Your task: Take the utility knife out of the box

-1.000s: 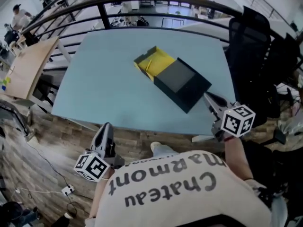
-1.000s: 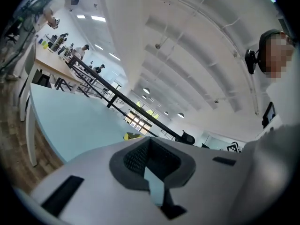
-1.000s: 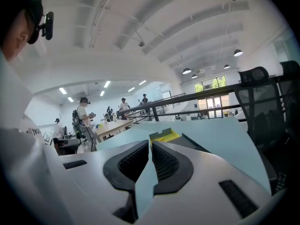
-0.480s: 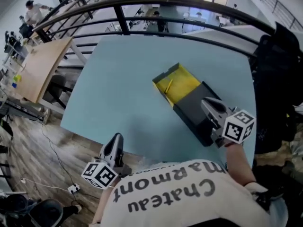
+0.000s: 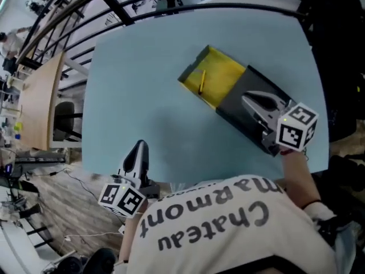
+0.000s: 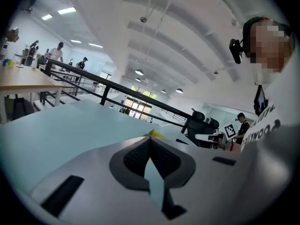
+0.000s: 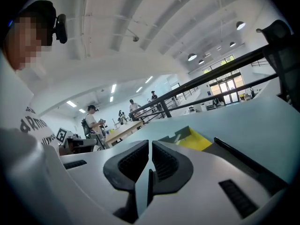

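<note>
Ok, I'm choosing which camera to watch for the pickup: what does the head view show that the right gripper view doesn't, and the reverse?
Only the head view: the utility knife lying in the yellow tray, and the left hand-held gripper by the table's near edge. Only the right gripper view: that the right hand-held gripper is shut, with nothing between its jaws. Both: the yellow tray, the black sleeve and the pale blue table.

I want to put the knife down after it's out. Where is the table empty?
The left half of the table is bare, from the yellow tray to the left gripper at the near edge. A bare strip also runs beyond the tray. The right is crowded: black sleeve, tray with the utility knife, right gripper above.
</note>
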Demonstrator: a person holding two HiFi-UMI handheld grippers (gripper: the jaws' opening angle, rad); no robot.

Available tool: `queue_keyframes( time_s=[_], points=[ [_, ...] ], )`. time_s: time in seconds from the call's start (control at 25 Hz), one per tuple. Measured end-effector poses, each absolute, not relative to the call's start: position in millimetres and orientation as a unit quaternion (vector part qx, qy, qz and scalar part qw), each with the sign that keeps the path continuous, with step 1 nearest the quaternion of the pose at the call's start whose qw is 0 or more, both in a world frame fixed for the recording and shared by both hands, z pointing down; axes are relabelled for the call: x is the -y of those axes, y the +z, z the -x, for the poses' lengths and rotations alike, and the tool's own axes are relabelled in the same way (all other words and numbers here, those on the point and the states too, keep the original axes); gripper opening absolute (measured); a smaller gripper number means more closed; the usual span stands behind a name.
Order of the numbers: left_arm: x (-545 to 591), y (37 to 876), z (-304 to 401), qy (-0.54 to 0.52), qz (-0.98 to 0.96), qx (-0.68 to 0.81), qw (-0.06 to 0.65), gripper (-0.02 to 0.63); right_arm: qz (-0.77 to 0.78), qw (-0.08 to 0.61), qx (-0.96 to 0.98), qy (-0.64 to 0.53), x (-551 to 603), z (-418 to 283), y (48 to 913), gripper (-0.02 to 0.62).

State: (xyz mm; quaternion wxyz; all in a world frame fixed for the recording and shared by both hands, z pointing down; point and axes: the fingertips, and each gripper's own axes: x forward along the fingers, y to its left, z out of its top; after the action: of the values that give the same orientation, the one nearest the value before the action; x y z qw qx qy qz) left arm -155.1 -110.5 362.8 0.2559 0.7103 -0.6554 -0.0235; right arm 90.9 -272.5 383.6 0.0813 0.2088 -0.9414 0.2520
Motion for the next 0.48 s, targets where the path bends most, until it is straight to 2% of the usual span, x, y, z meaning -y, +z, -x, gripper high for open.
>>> queue_keyframes(
  time_s=[0.24,0.36,0.48],
  points=[
    [153,357,232,-0.056,-0.746,0.605,0.273,0.002,-0.266,0.093,0.921,0.269,260,-53,398,0.049],
    [166,363,252,-0.031,-0.778,0.567,0.269,0.002,-0.305,0.111,0.906,0.272,252,-35,404,0.048],
    [170,376,264,0.001,-0.803,0.529,0.275,0.002,-0.346,0.096,0.896,0.262,250,-14,398,0.048]
  ],
)
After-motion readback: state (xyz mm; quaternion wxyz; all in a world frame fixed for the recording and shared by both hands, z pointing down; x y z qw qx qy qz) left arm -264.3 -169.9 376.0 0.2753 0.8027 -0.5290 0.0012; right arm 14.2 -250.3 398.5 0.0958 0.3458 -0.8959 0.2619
